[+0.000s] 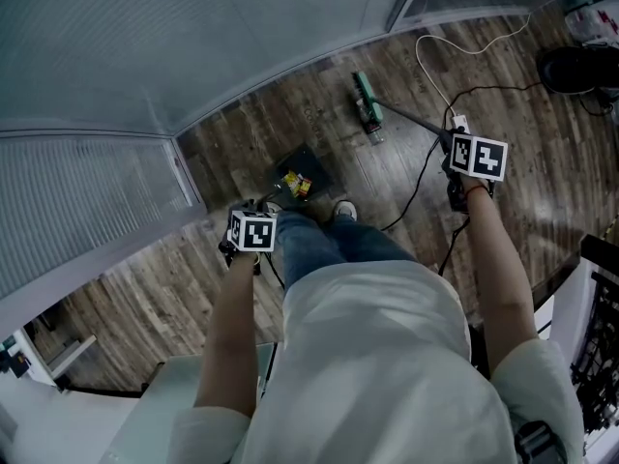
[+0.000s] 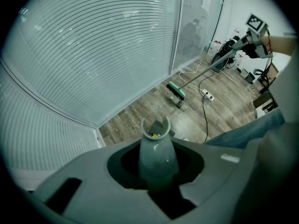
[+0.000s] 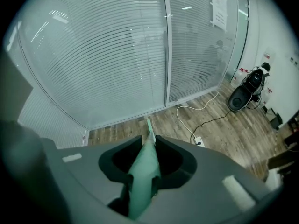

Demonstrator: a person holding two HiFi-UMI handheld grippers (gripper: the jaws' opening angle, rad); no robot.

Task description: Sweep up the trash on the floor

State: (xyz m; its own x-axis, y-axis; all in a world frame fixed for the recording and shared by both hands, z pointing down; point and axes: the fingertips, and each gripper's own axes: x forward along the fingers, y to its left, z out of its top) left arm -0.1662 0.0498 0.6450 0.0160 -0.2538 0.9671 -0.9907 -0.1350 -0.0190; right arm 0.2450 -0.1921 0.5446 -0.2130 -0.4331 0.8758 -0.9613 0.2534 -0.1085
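Note:
In the head view, a dark dustpan lies on the wood floor just ahead of the person's shoes, with yellow and red trash in it. My left gripper is shut on the dustpan's grey handle, which runs down to the pan. A green broom head rests on the floor farther out. Its handle slants up into my right gripper, which is shut on it. A small piece of trash lies beside the broom head.
A frosted glass wall with blinds meets the floor in a corner behind the dustpan. A white power strip with black and white cables trails across the floor on the right. A dark round object sits far right.

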